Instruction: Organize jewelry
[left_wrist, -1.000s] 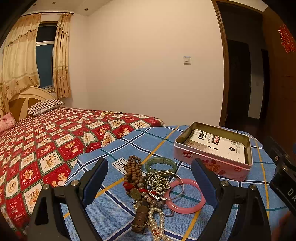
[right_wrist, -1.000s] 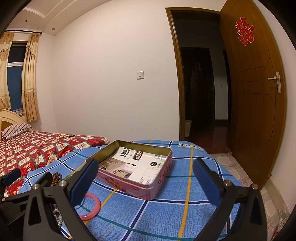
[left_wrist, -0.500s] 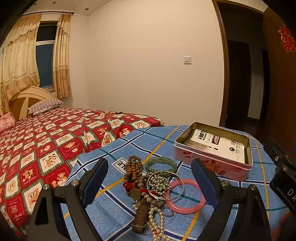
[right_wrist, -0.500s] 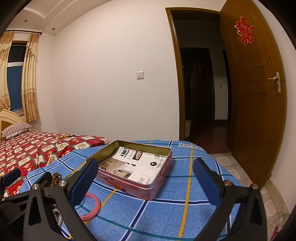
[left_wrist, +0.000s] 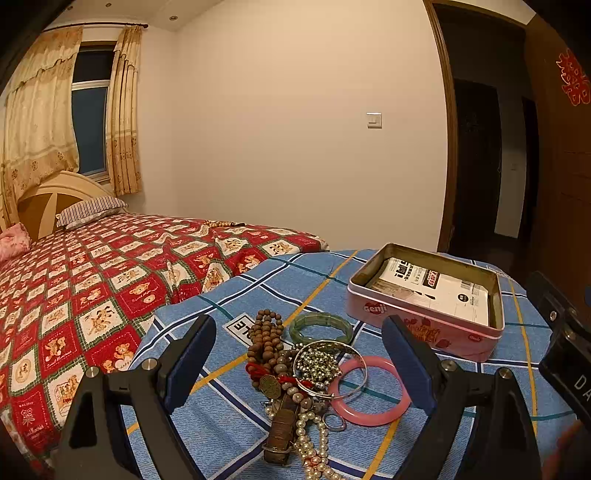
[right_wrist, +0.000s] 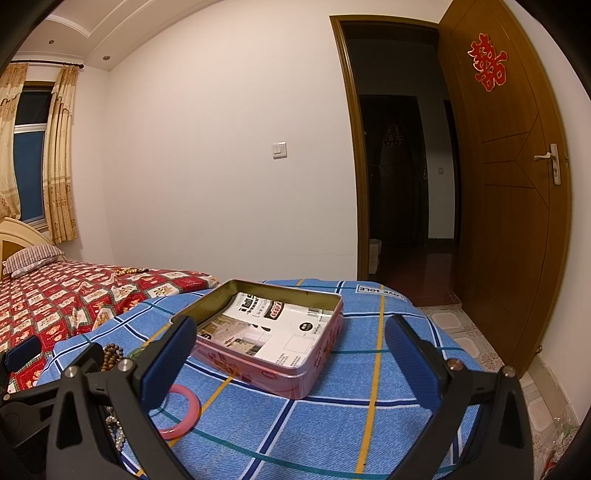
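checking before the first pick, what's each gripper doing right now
Left gripper: open, holding nothing, above the jewelry pile.
Right gripper: open, holding nothing, facing the pink tin.

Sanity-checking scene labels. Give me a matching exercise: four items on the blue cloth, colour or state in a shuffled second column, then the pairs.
Items:
1. bangle
2. stone bracelet
3. tin box
4. left hand-held gripper

Colour or state:
A. green, lying flat past the bead pile
B. open, nothing between its fingers
C. pink ring, nearest the tin
D. lid off, printed paper inside

Pairs: 1-C, 2-A, 3-D, 4-B
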